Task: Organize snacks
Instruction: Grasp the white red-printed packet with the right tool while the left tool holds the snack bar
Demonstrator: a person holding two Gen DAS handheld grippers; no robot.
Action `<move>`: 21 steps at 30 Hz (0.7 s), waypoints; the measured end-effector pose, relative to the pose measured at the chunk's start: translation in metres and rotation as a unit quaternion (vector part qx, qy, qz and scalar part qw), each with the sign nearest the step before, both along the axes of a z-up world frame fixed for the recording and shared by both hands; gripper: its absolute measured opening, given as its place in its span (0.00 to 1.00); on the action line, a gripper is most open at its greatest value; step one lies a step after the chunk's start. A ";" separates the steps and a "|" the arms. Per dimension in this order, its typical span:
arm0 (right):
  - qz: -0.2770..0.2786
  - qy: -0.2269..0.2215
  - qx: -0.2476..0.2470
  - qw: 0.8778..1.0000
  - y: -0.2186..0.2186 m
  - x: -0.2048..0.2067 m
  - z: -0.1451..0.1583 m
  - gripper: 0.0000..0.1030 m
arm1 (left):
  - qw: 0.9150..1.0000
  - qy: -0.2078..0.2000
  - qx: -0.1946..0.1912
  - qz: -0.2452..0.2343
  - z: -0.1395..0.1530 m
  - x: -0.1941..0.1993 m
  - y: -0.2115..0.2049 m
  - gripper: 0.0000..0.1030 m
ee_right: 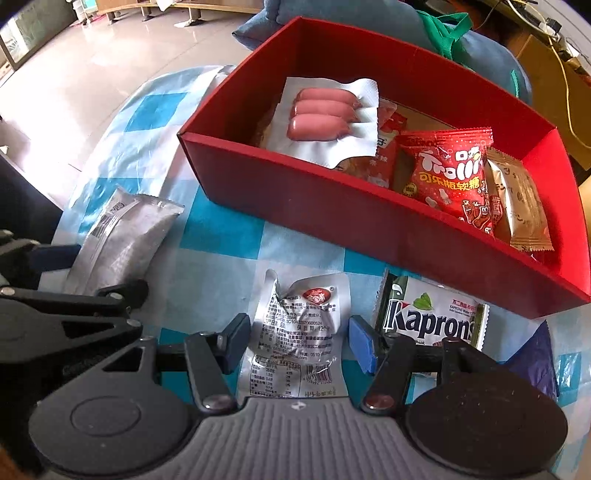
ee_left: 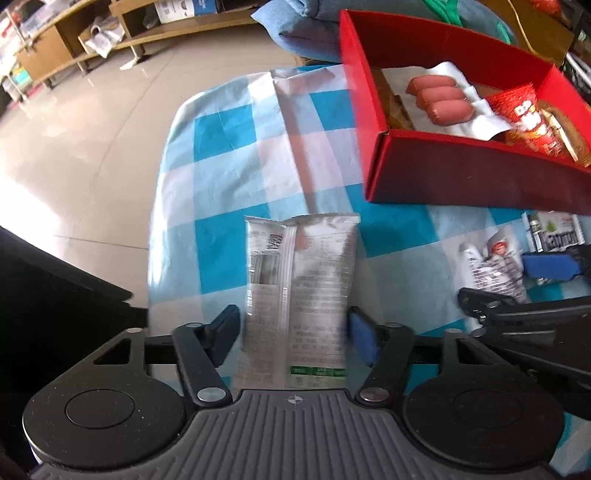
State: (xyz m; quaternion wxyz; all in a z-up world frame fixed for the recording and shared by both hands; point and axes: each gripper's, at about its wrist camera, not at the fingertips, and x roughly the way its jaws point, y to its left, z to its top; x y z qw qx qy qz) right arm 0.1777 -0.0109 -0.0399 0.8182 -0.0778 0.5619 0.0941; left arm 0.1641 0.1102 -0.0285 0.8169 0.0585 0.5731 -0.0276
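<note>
A long silver packet (ee_left: 299,291) lies on the blue checked cloth (ee_left: 221,147), and my left gripper (ee_left: 293,330) is shut on its near end, pads against both long edges. To its right, my right gripper (ee_right: 295,341) points down over a small crinkled silver packet (ee_right: 299,339), shut with its pads against the packet's sides. The right wrist view shows the long packet (ee_right: 122,236) at the left. The red box (ee_right: 332,210) beyond holds a pack of pink sausages (ee_right: 321,114), a red Trolli bag (ee_right: 450,177) and a gold packet (ee_right: 517,199).
A Kapron wafer pack (ee_right: 428,321) lies just right of my right gripper, in front of the box. A dark blue wrapper (ee_right: 532,354) sits at the cloth's right. The table edge drops to a tiled floor (ee_left: 74,129) on the left. A blue cushion (ee_left: 295,22) lies behind the box.
</note>
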 end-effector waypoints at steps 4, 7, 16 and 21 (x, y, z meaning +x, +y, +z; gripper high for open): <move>0.007 -0.007 0.009 1.000 -0.009 -0.006 0.002 0.51 | 1.000 -0.005 0.005 -0.004 0.003 -0.004 -0.009 0.56; 0.008 -0.011 0.017 1.000 -0.020 -0.010 0.006 0.51 | 1.000 -0.002 -0.004 -0.007 0.005 -0.006 -0.016 0.54; 0.000 -0.022 0.046 0.999 -0.052 -0.018 0.015 0.51 | 1.000 -0.019 0.001 -0.015 0.016 -0.008 -0.039 0.51; -0.003 -0.038 0.060 0.997 -0.053 -0.018 0.023 0.51 | 0.999 -0.033 -0.007 -0.007 0.027 -0.008 -0.042 0.51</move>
